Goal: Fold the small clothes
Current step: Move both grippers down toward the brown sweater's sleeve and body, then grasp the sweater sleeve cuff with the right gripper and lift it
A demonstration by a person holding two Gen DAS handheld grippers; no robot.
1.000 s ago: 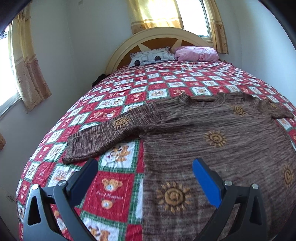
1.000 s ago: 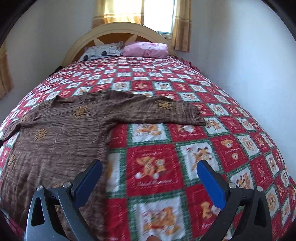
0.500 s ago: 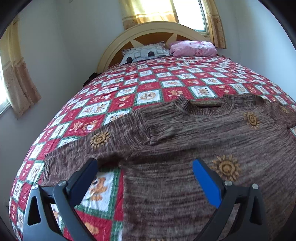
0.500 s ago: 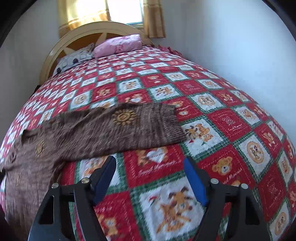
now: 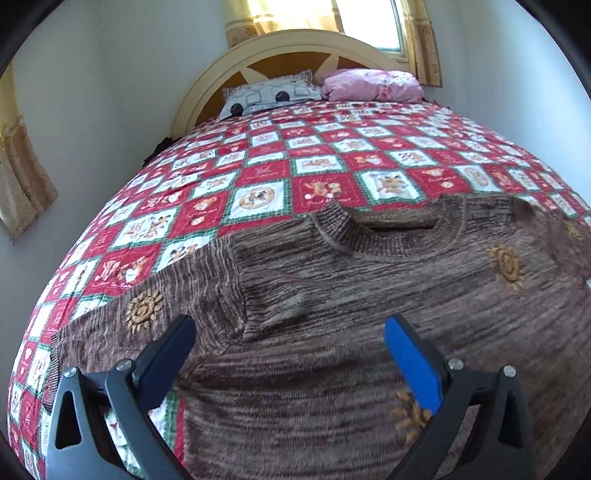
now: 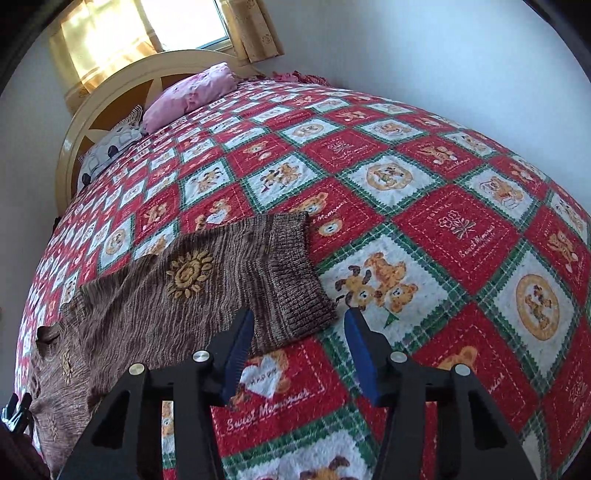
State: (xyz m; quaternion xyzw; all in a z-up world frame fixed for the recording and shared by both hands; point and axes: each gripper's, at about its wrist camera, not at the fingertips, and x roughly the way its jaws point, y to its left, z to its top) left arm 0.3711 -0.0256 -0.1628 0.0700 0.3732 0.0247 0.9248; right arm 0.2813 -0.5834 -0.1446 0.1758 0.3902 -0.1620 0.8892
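Observation:
A brown knitted sweater (image 5: 369, 288) with orange sun motifs lies spread flat on the bedspread, collar toward the headboard. My left gripper (image 5: 288, 326) hovers open over its left shoulder seam, where the sleeve (image 5: 144, 314) joins the body, with nothing between its fingers. In the right wrist view the other sleeve stretches out to its ribbed cuff (image 6: 295, 291). My right gripper (image 6: 299, 315) is just above that cuff. Its jaws are closing, with the cuff's near edge between the blue pads (image 6: 364, 354), which do not press on it.
A red, white and green teddy-bear bedspread (image 6: 461, 229) covers the whole bed. A grey pillow (image 5: 269, 96) and a pink pillow (image 5: 373, 85) lie against the cream headboard (image 5: 280, 51). Walls flank both sides; a curtained window (image 5: 325, 14) is behind.
Both grippers moved forward over the bed: the left from the hem area up to the shoulder, the right onto the sleeve cuff. The right gripper rolled and its jaws narrowed.

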